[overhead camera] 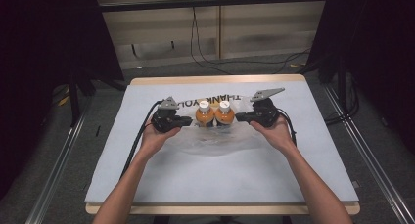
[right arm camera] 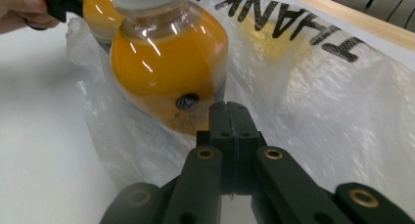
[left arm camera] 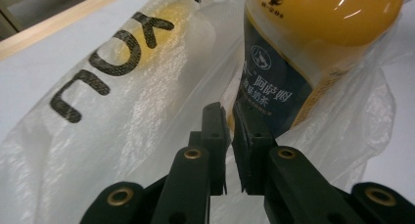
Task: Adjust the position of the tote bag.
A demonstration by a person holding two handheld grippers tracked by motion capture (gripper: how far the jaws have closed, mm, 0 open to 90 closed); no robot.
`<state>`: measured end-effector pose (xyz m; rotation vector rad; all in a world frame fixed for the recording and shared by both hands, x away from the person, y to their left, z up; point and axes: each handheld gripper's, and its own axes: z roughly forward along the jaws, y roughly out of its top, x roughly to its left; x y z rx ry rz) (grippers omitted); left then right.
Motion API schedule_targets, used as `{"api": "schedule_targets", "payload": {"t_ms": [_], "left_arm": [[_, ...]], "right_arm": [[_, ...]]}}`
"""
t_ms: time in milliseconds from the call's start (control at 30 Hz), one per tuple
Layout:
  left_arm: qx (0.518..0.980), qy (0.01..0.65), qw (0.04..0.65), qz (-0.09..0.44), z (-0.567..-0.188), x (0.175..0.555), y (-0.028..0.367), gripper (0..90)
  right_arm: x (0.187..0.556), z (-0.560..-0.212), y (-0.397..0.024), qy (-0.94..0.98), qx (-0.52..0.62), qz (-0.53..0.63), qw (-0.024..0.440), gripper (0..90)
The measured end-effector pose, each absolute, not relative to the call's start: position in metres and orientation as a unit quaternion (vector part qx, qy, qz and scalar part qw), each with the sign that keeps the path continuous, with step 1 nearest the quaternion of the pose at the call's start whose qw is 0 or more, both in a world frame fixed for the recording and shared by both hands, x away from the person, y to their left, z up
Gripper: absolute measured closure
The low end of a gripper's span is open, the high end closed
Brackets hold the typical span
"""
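Pale blue-grey sheeting covers the wooden table (overhead camera: 293,150), with dark curtains at either side and cables trailing over the floor beyond its far edge. Near the table's centre, toward twelve o'clock, a clear plastic bag (overhead camera: 215,138) printed with black "THANK YOU" lettering lies crumpled, and two orange drink bottles with white caps stand upright side by side, touching, with the plastic gathered around their bases. The left bottle (overhead camera: 204,114) carries a dark blue label with white characters, seen close in the left gripper view; the right bottle (overhead camera: 224,113) sits just at its three o'clock.

The left gripper (overhead camera: 187,121), held in the person's left hand (overhead camera: 155,138), reaches in from nine o'clock. In its own view its jaws are nearly together, pinching a fold of the bag's film right at the foot of the labelled bottle. The right gripper (overhead camera: 240,117), in the right hand (overhead camera: 275,132), comes in from three o'clock; its jaws are pressed flat together, clamping bag plastic just beside the right bottle's base
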<state>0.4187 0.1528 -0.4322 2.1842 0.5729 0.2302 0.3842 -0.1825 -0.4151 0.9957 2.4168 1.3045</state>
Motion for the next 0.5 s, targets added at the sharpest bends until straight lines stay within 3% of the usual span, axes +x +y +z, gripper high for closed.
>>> {"api": "schedule_targets", "payload": {"t_ms": [500], "left_arm": [[0.916, 0.216, 0.324, 0.1, -0.462, 0.427, 0.136, 86.6]], "right_arm": [[0.41, -0.457, -0.168, 0.88, 0.338, 0.32, 0.097, 90.0]]}}
